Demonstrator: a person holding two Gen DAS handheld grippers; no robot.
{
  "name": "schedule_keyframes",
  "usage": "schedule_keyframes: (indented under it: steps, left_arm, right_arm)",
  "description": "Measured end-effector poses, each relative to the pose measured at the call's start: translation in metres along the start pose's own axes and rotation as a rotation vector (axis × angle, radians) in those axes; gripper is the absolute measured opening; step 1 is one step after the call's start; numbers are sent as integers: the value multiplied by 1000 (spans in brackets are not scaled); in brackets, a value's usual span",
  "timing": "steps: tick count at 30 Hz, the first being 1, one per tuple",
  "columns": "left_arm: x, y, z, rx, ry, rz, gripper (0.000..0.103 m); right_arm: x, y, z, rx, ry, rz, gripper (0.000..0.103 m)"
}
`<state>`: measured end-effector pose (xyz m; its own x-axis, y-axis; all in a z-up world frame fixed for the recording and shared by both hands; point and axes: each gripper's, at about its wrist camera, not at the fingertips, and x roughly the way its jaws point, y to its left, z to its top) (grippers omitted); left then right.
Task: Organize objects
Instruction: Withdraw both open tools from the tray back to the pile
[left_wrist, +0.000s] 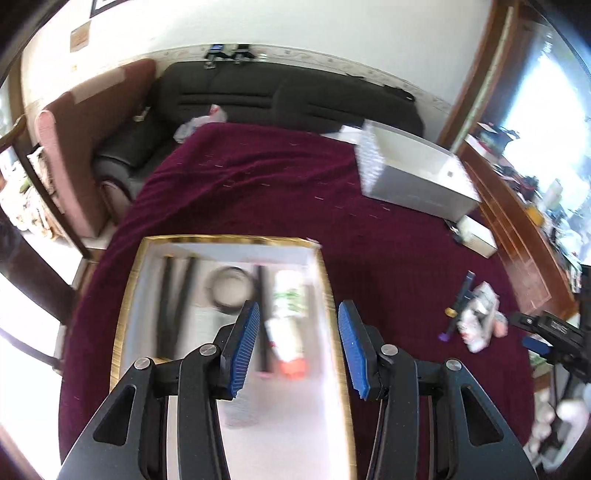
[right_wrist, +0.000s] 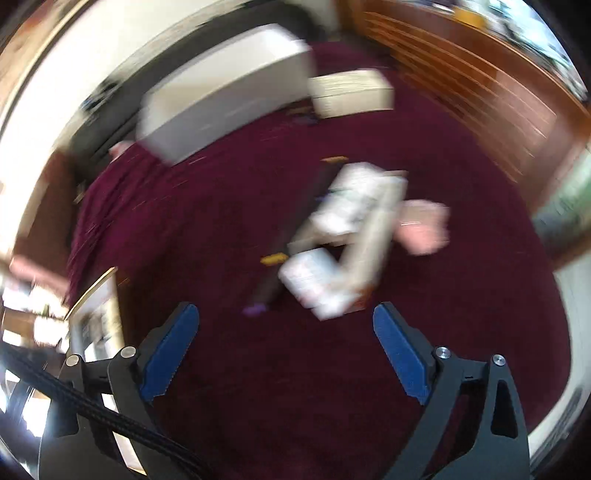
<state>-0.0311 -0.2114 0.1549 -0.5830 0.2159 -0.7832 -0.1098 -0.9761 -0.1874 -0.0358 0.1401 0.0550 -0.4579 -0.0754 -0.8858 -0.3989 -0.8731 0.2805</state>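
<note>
A gold-rimmed white box (left_wrist: 129, 295) lies on the maroon cloth (left_wrist: 258, 192). It holds dark sticks, a round ring (left_wrist: 227, 288) and a white tube with a red end (left_wrist: 288, 332). My left gripper (left_wrist: 298, 317) hovers open and empty above the box's right side. A pile of white packets (left_wrist: 478, 317) and a dark pen-like stick (left_wrist: 461, 299) lies to the right. In the blurred right wrist view, my right gripper (right_wrist: 286, 328) is open and empty just in front of that pile (right_wrist: 343, 236) and the stick (right_wrist: 295, 229).
A large white box (left_wrist: 417, 173) and a small cream box (left_wrist: 476, 236) stand at the cloth's far right. A dark sofa (left_wrist: 280, 96) runs behind the table. A wooden cabinet (left_wrist: 517, 236) stands to the right. The gold-rimmed box's corner (right_wrist: 98, 291) shows at the right wrist view's left.
</note>
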Motion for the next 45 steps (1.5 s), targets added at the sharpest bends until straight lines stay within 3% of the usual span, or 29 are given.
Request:
schedule_keyframes:
  steps: [4,10,15,19,22,26,30,32,38,41,45]
  left_arm:
    - [8,-45,-17,13,49,-34,39]
    - [25,-91,-45,4,115,-54,39]
    - [32,-109,-66,-24,155,-45,39]
    - [33,-111,-82,-61,168,-49,39]
    - [36,-106,-92,-79,210,-32,39]
    - [24,-94,-95,-95,174,6,39]
    - [19,-82,-99,-122,154,31,39]
    - [18,-78,-102,-134,159,44,39]
    - [20,-70,-111,-167,164,54,39]
    - [27,-70,-111,-192,180,38,39]
    - [28,-78,-112,-190,184,24,39]
  right_arm:
    - [-11,-65,15,89,7,-36,97]
    - [-11,-108,36,94,38,-43,97]
    - [-25,-103,51,9,43,17,96]
    - [-14,-100,81,14,18,-8,96]
    - [17,-103,114,26,10,-65,96]
    - [62,-98,135,22,83,-65,89]
    - [93,-70,128,-72,187,-14,72]
    - [92,-50,115,-164,209,-2,71]
    - [84,-6,59,-328,374,145,71]
    - [71,0,45,-378,375,198,71]
    - [31,-27,53,-320,265,190,71]
